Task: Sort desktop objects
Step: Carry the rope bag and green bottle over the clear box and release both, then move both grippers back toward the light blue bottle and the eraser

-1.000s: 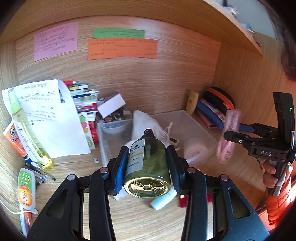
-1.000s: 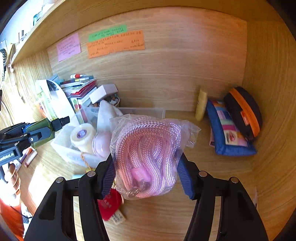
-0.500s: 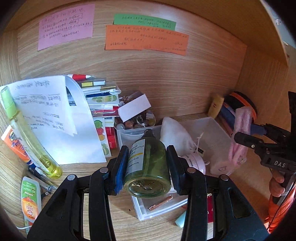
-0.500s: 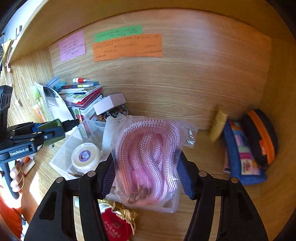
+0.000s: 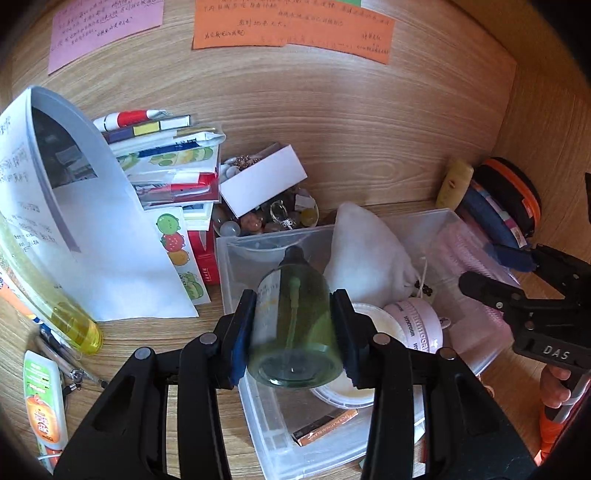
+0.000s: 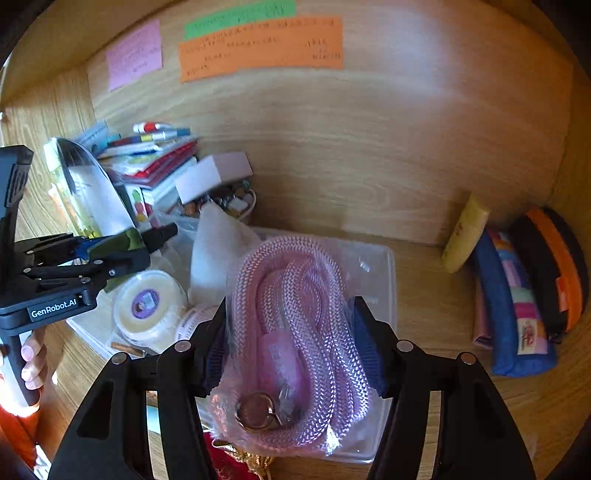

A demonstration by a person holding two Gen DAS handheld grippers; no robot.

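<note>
1. Grippers first: the left gripper (image 5: 293, 328) is clamped on a green bottle (image 5: 293, 325), its blue pads pressed against both sides of the glass, the bottle's base toward the camera and its dark cap pointing to the far wall.
2. The bottle hangs over the near-left part of a clear plastic bin (image 5: 266, 413), above a round cream-lidded tub (image 5: 373, 328) lying in the bin.
3. The right gripper (image 6: 293, 339) is closed around a pink rope in a plastic bag (image 6: 299, 310), with both pads squeezing the bag; a metal clasp (image 6: 256, 411) shows at its near end.
4. From the right wrist view the bagged rope sits over the right part of the bin (image 6: 384, 266); whether it touches the bin floor is hard to say from here.
5. Also in the bin: a white cloth pouch (image 5: 364, 254), a roll of pink tape (image 5: 417, 325) and a small copper-coloured bar (image 5: 325, 422).
6. Left of the bin stand a stack of books (image 5: 173, 166) and a curled white sheet (image 5: 74, 221); a yellow bottle (image 5: 55, 310) leans at the far left.
7. A small white box (image 5: 264, 184) rests on a bowl of beads (image 5: 273, 218) behind the bin.
8. At the right wall lie a blue pouch (image 6: 513, 314), an orange-and-black case (image 6: 554, 269) and a yellow tube (image 6: 465, 232).
9. Coloured notes (image 5: 291, 26) are stuck on the far wall.
</note>
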